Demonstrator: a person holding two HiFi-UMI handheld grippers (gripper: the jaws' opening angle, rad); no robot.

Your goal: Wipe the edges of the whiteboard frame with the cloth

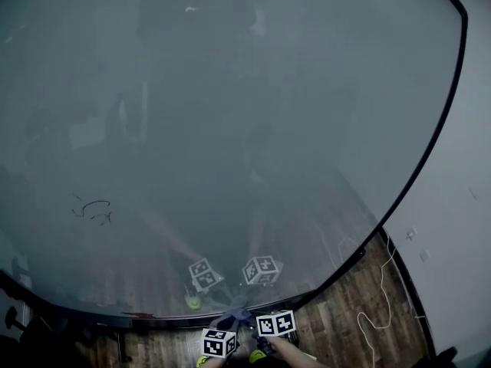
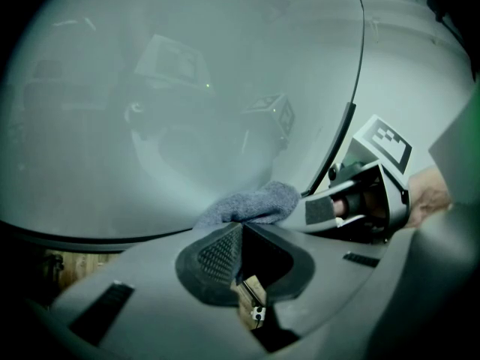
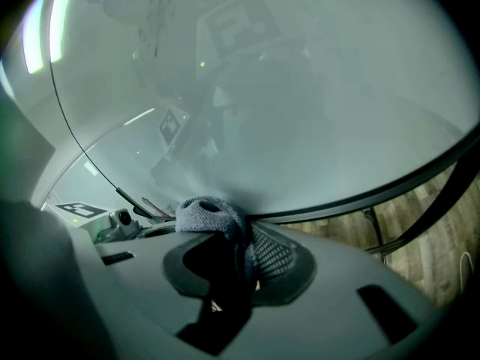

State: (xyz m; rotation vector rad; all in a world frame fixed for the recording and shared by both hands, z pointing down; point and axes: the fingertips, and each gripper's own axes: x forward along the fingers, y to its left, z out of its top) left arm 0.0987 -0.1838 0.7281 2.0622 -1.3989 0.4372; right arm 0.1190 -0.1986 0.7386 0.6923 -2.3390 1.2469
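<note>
At the bottom edge of the whiteboard frame (image 1: pixel 92 311), the head view shows your two grippers held low and close together. The left gripper (image 1: pixel 228 324) and the right gripper (image 1: pixel 253 320) sit side by side just below that dark edge, not far from the frame's lower right corner. The grey cloth (image 1: pixel 236 313) is bunched between them, right on the frame, where it must be for the wipe to bite. Both marker cubes mirror in the glossy whiteboard (image 1: pixel 230 129) just above the frame, and wooden floor (image 1: pixel 368 297) lies below it.

Through the left gripper view, your jaws are closed with the tips meeting, and no cloth shows between the pads. The cloth (image 2: pixel 251 205) lies wadded just past those tips, against the frame's lower edge. I judge that this gripper is there to steady or press the wad, not to carry it. The right gripper stands just beside the cloth, with your hand (image 2: pixel 427 193) behind it.

Through the right gripper view, your jaws are clamped on the cloth (image 3: pixel 206 212). A fold hangs down between the pads, and the rest balls out at the tips, pressed to the frame (image 3: pixel 360 201). That firm pinch probably keeps the cloth from slipping as you drag it along the edge.
</note>
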